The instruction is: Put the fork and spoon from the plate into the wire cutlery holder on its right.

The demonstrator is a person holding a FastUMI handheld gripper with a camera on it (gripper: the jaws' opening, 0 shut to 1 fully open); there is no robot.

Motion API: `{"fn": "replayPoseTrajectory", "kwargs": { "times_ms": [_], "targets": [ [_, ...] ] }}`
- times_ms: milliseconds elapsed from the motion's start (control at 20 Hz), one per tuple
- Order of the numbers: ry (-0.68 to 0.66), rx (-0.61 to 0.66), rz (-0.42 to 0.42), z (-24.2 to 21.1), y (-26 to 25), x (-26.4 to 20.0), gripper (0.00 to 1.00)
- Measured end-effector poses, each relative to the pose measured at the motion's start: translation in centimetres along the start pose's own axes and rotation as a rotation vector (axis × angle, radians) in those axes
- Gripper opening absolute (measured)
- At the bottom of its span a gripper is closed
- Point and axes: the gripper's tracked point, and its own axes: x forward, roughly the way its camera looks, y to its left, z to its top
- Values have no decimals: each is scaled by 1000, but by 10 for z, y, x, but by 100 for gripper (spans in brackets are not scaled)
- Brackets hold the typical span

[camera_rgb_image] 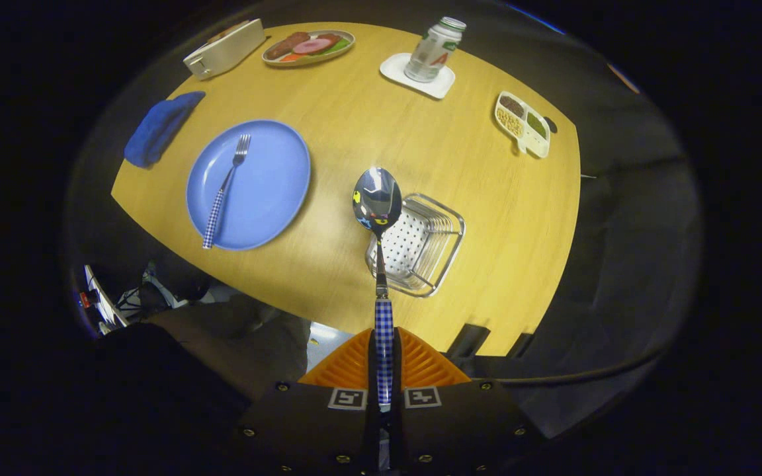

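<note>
Gripper view: the gripper is closed on the spoon, both fingers pressing its checked handle, the bowl held above the near left corner of the wire cutlery holder. Left of the holder, the fork lies on the blue plate. Beyond the holder stands a can on a white coaster; its label is too blurred to read.

The camera rides on the tool, looking forward along its fingers. It faces steeply down from high above the desk.
</note>
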Motion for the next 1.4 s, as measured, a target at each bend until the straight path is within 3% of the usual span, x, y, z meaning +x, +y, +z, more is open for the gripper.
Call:
{"fn": "replayPoseTrajectory", "kwargs": {
  "times_ms": [200, 400, 750, 1350, 1400],
  "targets": [
    [112, -38, -21, -21, -29, 2, 6],
    [250, -72, 22, -31, -44, 5, 6],
    [417, -123, 57, -7, -55, 12, 6],
    [492, 28, 264, 4, -53, -3, 16],
    [474, 44, 286, 1, -54, -6, 21]
  ]
}}
